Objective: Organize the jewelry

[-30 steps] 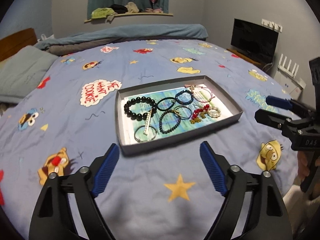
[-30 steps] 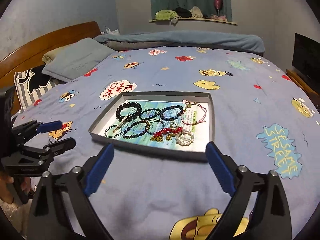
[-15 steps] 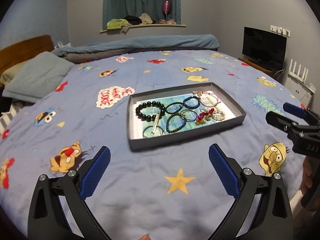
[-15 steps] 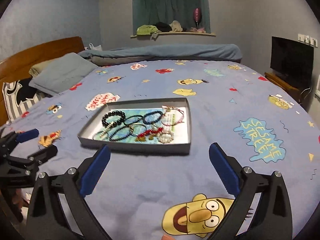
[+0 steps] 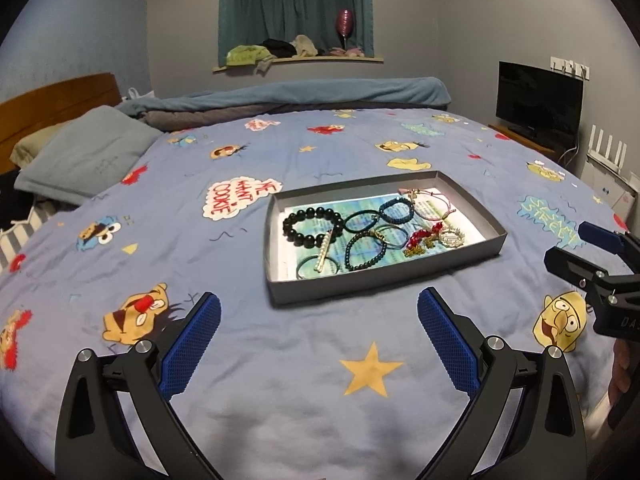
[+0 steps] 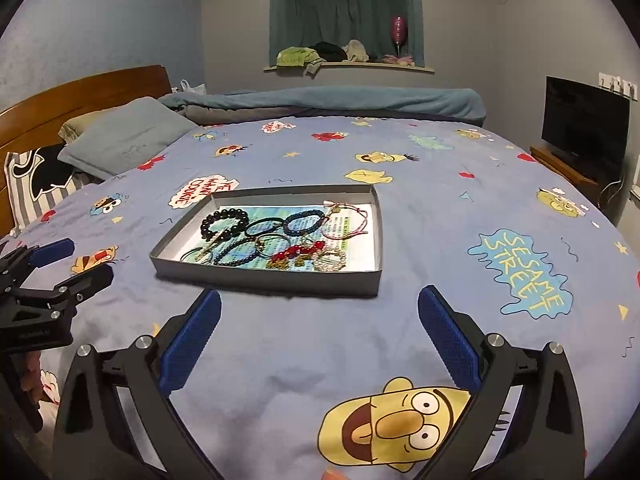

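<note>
Jewelry tray [image 5: 384, 276] just beyond both open grippers.

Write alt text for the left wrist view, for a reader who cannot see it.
A shallow grey tray of tangled bracelets, including a black bead bracelet and red beads, sits on a blue cartoon-print bedspread. The left tongs stand open and empty in the foreground, short of the tray. The right tongs reach in from the right edge, also empty.
</note>
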{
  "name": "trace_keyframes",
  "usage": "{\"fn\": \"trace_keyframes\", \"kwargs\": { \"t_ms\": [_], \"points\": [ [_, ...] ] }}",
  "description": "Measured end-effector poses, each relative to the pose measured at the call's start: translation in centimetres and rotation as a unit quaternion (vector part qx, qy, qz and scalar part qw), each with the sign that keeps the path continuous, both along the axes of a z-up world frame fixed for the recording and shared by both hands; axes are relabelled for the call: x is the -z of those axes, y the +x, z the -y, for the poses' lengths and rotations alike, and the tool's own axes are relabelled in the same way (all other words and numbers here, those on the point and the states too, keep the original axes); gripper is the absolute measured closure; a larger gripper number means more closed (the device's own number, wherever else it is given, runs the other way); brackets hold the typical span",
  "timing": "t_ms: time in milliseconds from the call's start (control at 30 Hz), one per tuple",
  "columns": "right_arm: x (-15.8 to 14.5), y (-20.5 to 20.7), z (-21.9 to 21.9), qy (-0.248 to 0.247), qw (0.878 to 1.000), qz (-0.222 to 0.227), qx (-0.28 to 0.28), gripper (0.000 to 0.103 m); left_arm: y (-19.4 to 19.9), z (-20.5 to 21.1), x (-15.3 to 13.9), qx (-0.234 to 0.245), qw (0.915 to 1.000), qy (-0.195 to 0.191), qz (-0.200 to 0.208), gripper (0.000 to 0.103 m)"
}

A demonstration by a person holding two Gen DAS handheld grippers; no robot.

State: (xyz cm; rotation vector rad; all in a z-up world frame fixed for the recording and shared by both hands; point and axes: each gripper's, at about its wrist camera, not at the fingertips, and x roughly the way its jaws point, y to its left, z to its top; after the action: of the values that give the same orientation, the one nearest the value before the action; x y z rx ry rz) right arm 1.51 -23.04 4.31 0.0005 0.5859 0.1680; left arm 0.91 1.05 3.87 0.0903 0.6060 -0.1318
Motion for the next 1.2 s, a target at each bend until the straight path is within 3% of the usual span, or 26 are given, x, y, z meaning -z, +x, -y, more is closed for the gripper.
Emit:
{"fn": "trace_keyframes", "kwargs": {
  "t_ms": [1200],
  "points": [
    [-0.12,-0.24,-0.55,-0.007,1.0,-0.002,-0.004,0.006,-0.15,0.7,0.27,0.011,0.9999,0.003,-0.001,0.005]
  ]
}}
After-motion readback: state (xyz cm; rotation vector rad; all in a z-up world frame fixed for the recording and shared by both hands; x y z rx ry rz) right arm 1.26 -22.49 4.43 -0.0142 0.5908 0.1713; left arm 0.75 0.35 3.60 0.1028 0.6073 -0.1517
